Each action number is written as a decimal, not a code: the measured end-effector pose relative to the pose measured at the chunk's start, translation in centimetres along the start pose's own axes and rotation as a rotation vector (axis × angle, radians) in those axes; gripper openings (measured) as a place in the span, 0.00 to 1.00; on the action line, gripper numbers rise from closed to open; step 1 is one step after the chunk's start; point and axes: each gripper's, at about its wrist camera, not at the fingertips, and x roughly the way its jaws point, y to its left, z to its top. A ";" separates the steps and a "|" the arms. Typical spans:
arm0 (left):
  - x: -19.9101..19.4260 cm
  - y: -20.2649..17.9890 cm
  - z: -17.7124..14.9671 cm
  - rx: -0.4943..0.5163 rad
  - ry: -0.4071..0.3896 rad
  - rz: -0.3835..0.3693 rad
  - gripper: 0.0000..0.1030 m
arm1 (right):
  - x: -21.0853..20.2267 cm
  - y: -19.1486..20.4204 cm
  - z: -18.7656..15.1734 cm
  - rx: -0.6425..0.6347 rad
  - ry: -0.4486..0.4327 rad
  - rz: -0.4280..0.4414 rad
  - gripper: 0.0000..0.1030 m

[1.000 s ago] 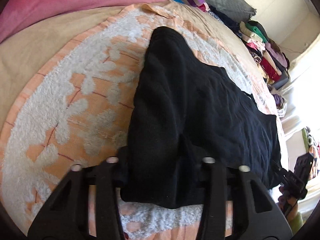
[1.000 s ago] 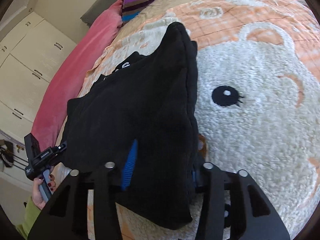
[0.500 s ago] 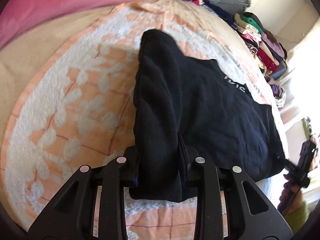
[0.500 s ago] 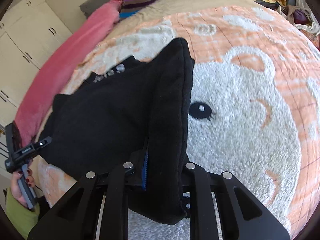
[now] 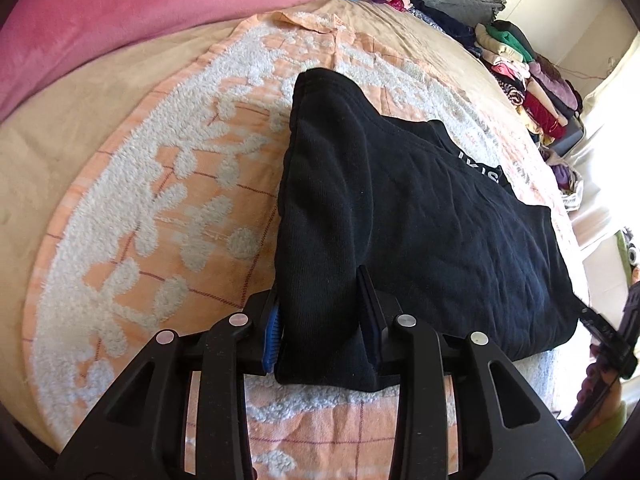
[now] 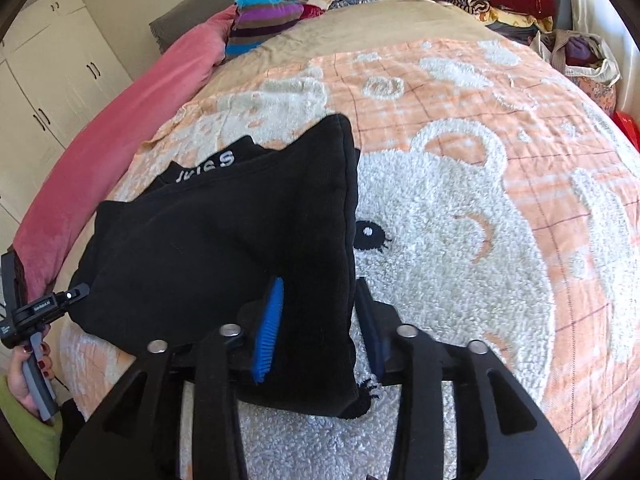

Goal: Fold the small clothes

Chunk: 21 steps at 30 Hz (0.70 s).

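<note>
Bright daylight glares overexposed at the left-wrist view's right edge, fisheye bending and dark-vignetting both sharp frames' corners.

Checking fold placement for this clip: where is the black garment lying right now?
In both wrist views the black garment lies on the orange-and-white bear blanket on the bed, its right edge beside the bear's eye, pink bolster beyond.

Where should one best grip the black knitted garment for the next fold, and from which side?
Grip the black knitted garment at its two near corners, coming from the near edge at a downward angle. It lies flat on the peach fleece blanket, and those corners are thick folded layers, so a pinch should hold.
</note>
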 end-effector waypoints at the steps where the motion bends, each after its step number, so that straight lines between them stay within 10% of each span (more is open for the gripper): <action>1: -0.2 -0.1 0.0 0.007 -0.002 0.008 0.25 | -0.4 0.1 0.0 0.002 -0.009 0.005 0.46; 21: -5.7 -1.1 1.0 0.086 -0.108 0.102 0.46 | -6.4 5.9 1.0 -0.139 -0.156 0.052 0.83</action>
